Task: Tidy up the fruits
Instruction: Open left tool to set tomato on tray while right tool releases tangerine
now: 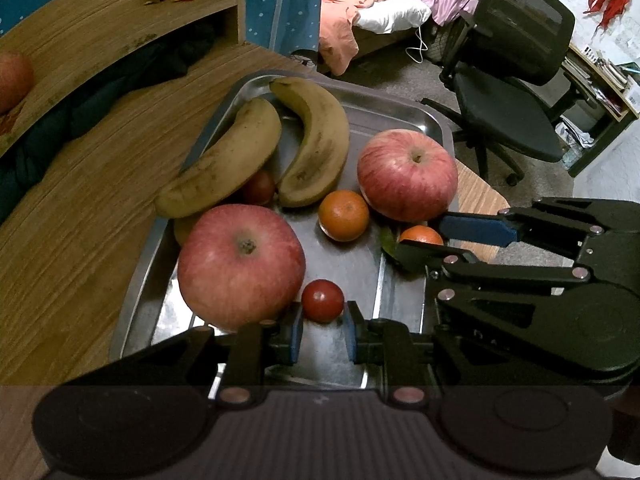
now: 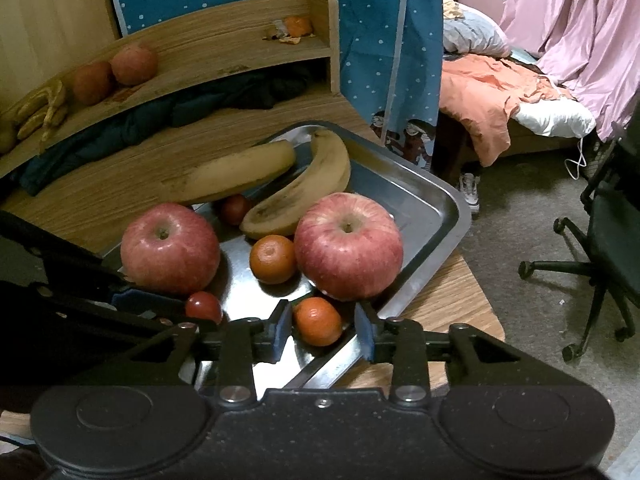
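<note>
Left wrist view: left gripper hovers over the near edge of the metal tray, jaws parted narrowly around a small tomato; the blue pads sit just beside it on both sides, and whether they touch it cannot be told.
Right wrist view: right gripper is at the tray's near corner, jaws parted around a small orange with a gap on each side; nothing is gripped.
Fruit in the tray: two bananas lie at the far end, side by side. A large apple sits near the tomato. A second apple sits toward the tray's right side. Another orange lies between the two apples. A second tomato peeks out from under the bananas.
Tray's place: it rests on a wooden desk, at the desk's edge.
Behind the tray: a wooden shelf holds two more apples, more bananas, and orange peel.
Beyond the desk: an office chair and a bed.
</note>
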A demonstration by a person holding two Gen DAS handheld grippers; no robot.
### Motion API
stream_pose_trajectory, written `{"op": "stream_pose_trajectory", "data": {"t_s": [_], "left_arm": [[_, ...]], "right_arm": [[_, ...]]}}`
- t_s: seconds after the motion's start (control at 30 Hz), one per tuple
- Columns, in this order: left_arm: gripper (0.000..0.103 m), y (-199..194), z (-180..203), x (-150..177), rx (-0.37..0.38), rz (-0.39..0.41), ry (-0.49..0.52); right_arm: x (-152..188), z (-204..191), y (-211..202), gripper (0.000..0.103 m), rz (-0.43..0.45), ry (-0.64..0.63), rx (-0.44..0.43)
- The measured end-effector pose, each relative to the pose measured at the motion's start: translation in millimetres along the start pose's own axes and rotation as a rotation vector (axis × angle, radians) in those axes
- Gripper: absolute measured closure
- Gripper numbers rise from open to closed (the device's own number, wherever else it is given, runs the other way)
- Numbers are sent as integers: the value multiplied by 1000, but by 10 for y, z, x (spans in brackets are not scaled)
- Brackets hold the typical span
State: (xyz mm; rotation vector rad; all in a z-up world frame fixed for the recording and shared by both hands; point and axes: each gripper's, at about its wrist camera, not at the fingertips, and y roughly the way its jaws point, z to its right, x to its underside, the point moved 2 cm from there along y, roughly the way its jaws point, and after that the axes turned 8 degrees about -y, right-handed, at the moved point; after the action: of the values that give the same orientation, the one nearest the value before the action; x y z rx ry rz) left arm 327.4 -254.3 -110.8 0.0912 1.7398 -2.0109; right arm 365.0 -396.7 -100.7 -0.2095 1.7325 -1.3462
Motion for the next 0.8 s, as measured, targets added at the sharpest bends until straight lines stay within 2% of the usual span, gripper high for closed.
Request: {"op": "stream_pose_trajectory", "data": {"t_s": [0.17, 0.27, 0.37, 0.43, 0.5, 0.8], "left_arm": [[76, 2, -5, 2, 1, -6, -3], [71, -1, -24, 9, 0, -17, -8], [60, -13, -67, 33, 6, -34, -21], [39, -25, -82, 61, 2, -42, -21], [29, -67, -88, 90, -7, -29, -15], [16, -246, -170, 145, -43, 14, 2]], "right_arm": [[13, 17, -7, 58, -2, 10, 8], [23, 29, -14, 55, -5, 20, 16], [28, 50, -30, 49, -2, 35, 27], [20, 59, -53, 37, 8, 52, 21], [10, 38, -86, 34, 21, 55, 16], [3, -84, -163, 23, 47, 62, 20]]}}
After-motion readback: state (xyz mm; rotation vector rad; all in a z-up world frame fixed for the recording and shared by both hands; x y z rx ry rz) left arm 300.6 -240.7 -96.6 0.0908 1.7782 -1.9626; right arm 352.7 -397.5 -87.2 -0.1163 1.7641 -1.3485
